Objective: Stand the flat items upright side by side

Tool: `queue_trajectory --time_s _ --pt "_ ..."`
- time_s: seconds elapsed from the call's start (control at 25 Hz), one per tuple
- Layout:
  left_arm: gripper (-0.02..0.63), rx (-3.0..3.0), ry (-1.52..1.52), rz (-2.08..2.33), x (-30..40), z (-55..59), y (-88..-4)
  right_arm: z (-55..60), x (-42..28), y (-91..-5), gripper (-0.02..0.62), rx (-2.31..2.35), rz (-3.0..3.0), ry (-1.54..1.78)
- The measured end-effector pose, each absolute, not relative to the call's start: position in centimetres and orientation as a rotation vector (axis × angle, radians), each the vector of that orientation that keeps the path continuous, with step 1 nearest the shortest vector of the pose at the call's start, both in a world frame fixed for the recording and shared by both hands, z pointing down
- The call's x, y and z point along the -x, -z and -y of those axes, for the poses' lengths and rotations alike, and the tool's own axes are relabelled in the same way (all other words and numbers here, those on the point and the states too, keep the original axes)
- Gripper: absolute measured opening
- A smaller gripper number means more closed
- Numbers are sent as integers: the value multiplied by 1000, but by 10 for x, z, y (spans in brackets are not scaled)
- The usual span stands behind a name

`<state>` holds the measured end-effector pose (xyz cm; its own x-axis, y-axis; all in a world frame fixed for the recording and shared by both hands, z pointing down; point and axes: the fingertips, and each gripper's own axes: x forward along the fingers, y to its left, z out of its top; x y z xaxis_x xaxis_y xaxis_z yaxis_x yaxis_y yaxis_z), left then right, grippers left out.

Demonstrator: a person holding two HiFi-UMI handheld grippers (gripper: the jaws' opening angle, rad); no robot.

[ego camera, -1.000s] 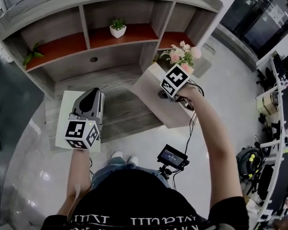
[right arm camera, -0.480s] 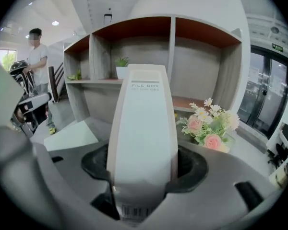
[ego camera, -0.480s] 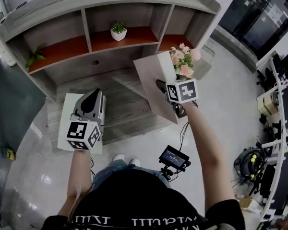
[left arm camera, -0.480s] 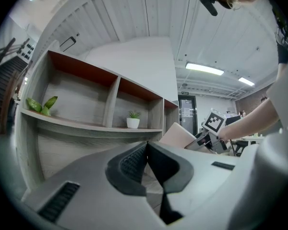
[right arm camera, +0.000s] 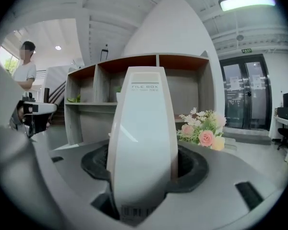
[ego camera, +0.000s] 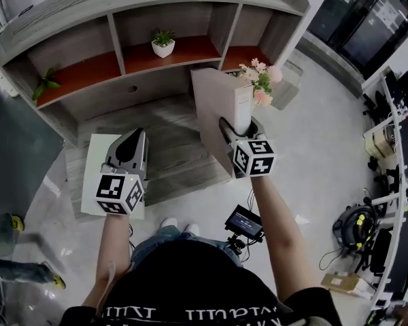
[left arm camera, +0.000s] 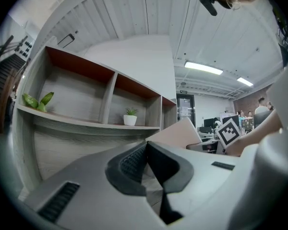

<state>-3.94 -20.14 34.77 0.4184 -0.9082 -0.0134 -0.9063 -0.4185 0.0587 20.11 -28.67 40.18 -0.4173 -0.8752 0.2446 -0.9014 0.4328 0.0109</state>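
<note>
A beige file box stands upright on edge above the wooden desk, held by its spine. My right gripper is shut on it, one pad on each side. In the right gripper view the box's spine fills the space between the jaws of my right gripper. A second flat white file box lies flat at the desk's left. My left gripper rests over it, pointing level toward the shelf. In the left gripper view, my left gripper has its pads together with nothing seen between them.
A grey shelf unit with red-brown boards backs the desk. It holds a small potted plant and green leaves. A pink flower bunch stands right of the held box. A small monitor hangs near my waist.
My right gripper has risen and rolled, turning the beige file box from a slanted lie to upright on its edge. The left gripper has stayed put.
</note>
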Motion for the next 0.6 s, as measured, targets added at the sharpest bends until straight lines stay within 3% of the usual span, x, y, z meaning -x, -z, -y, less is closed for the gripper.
queue_trajectory --time_s 0.6 --pt "12 -2612 17 1672 33 207 -352 292 -200 -471 299 -1582 2203 -351"
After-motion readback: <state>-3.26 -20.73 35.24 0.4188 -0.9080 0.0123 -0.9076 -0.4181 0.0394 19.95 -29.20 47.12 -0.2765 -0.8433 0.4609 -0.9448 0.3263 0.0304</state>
